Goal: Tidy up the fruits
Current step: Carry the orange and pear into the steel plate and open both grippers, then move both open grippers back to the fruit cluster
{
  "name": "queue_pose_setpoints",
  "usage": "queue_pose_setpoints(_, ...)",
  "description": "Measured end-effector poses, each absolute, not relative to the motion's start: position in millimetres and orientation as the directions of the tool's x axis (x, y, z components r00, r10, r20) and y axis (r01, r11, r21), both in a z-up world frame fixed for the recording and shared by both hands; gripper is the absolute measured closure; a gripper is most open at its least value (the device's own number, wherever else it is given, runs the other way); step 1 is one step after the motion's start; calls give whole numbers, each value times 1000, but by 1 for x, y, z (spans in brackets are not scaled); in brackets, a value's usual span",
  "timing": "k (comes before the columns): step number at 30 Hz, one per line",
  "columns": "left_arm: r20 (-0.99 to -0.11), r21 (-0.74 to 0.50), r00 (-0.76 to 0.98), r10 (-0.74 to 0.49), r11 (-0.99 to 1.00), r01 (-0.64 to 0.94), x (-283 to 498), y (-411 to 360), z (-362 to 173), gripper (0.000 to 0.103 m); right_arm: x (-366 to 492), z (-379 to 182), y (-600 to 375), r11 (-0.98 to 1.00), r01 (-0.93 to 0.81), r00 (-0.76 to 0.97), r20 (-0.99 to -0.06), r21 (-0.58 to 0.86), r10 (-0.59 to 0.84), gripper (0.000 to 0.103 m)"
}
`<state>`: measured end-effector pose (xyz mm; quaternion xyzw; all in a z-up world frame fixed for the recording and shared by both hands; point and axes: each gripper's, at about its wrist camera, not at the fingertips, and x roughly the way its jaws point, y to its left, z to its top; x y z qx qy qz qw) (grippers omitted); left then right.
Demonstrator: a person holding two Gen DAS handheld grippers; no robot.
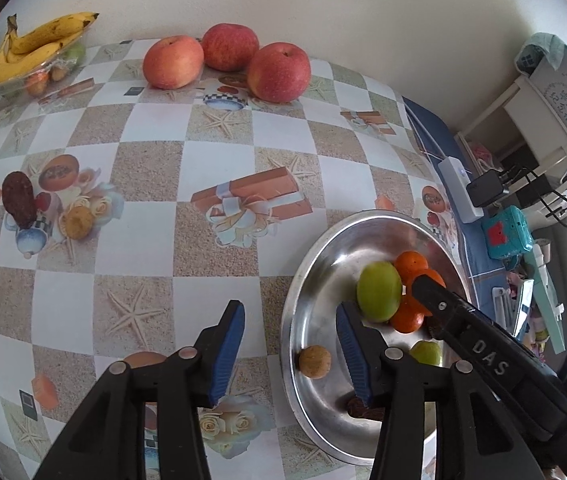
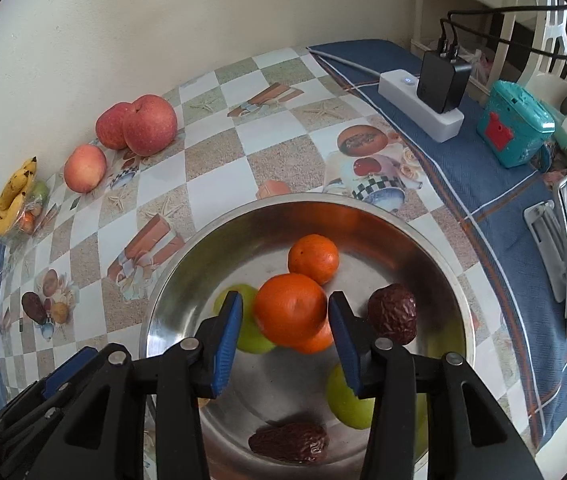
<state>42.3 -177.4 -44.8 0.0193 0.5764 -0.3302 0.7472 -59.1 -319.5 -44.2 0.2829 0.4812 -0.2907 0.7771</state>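
- Right gripper [image 2: 285, 340] hangs over the steel bowl [image 2: 363, 216], blue ribbed pads apart; a smooth orange tangerine [image 2: 289, 308] sits between them, and no pad presses on it.
- Left gripper [image 1: 289, 354] straddles the bowl's near rim, released, nothing in its blue ribbed fingers [image 1: 227, 354].
- Inside the shiny round bowl: a second tangerine [image 2: 313, 258] behind the first, a glossy green fruit [image 2: 249, 334] to the left, another green one [image 2: 347, 402] low on the right.
- Two wrinkled dark-brown dates there too: one [image 2: 393, 314] by the right pad, one [image 2: 289, 442] at the near wall.
- In the left view, a rough tan ball-shaped fruit [image 1: 314, 362] lies on the bowl's slope.
- Out on the checkered, glossy tablecloth [image 1: 151, 248]: a dark wrinkled date [image 1: 19, 200] and a tan round fruit [image 1: 77, 222], near each other.
- By the wall, three round red apples [image 1: 225, 60] and speckled bananas [image 1: 35, 46] on a clear tray.
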Motion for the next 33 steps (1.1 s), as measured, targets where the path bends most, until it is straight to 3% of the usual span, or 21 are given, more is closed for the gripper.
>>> queue_pose_setpoints(4,-891,-326,125,-436,807,493,47,-173,-51,42,-59,-44,-320,671,718,385,-908,182,-165,55)
queue_pose_setpoints(13,-935,-227,161,-317,881,416,60,-156,-64,16,-56,-44,-316,688,710,375,-908,153,-186,32)
queue_pose_setpoints(15,-943,-193,179,-281,899,394,64,-152,-67,0,-54,-44,-315,694,705,375,-908,148,-187,29)
queue_pose_setpoints(20,-952,-191,184,-243,946,260,77,-126,-75,0,-50,-44,-311,717,688,368,-906,112,-212,12)
queue_pose_setpoints(33,-947,-147,280,-156,988,53,115,-60,-66,0,-30,-43,-285,797,595,407,-894,102,-189,12)
